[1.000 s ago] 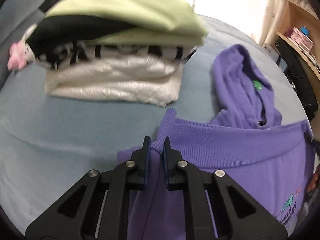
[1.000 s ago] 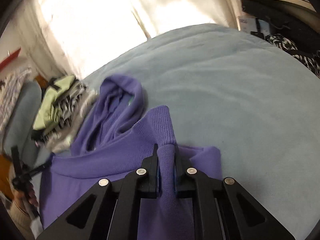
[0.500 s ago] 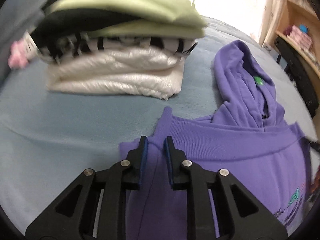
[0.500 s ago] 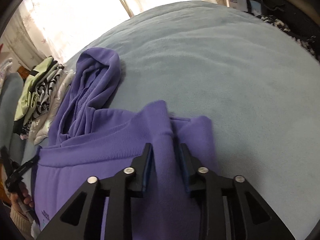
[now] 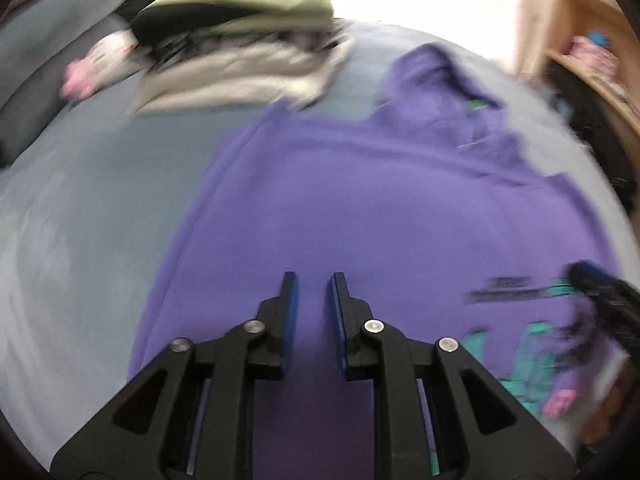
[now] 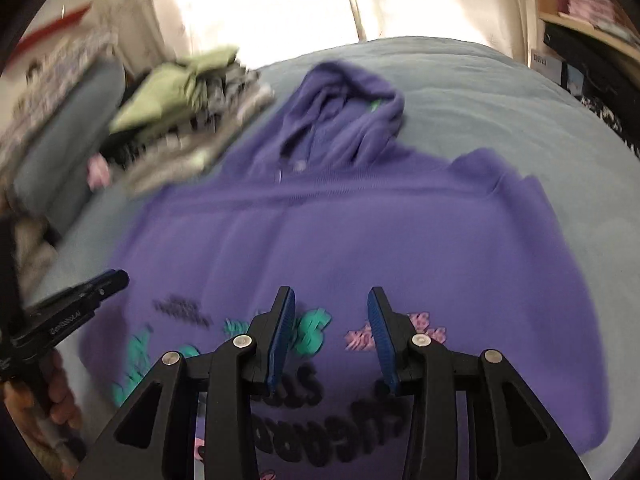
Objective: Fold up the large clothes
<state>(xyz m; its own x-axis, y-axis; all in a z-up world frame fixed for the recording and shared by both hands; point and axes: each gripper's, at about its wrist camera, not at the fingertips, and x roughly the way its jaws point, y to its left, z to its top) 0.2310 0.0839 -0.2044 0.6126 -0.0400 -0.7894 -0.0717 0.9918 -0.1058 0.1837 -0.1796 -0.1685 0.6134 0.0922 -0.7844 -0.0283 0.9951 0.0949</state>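
Observation:
A purple hoodie (image 5: 380, 208) lies flat on the light blue bed, hood (image 5: 436, 88) pointing away, its lower part folded up so the printed side with teal, pink and black lettering (image 6: 316, 332) faces up. My left gripper (image 5: 313, 280) is open and empty just above the hoodie's left part. My right gripper (image 6: 331, 294) is open and empty above the lettering. The left gripper also shows at the left edge of the right wrist view (image 6: 80, 296). Both views are motion-blurred.
A stack of folded clothes (image 5: 244, 48), green on top, sits on the bed (image 5: 88, 208) beyond the hoodie's left shoulder. A grey pillow (image 6: 68, 136) lies left of it. Wooden shelves (image 6: 592, 16) stand at the right beyond the bed.
Both grippers let go of the hoodie's ribbed hem, opened, and pulled back toward me. The folded hoodie now lies flat with more of it in view.

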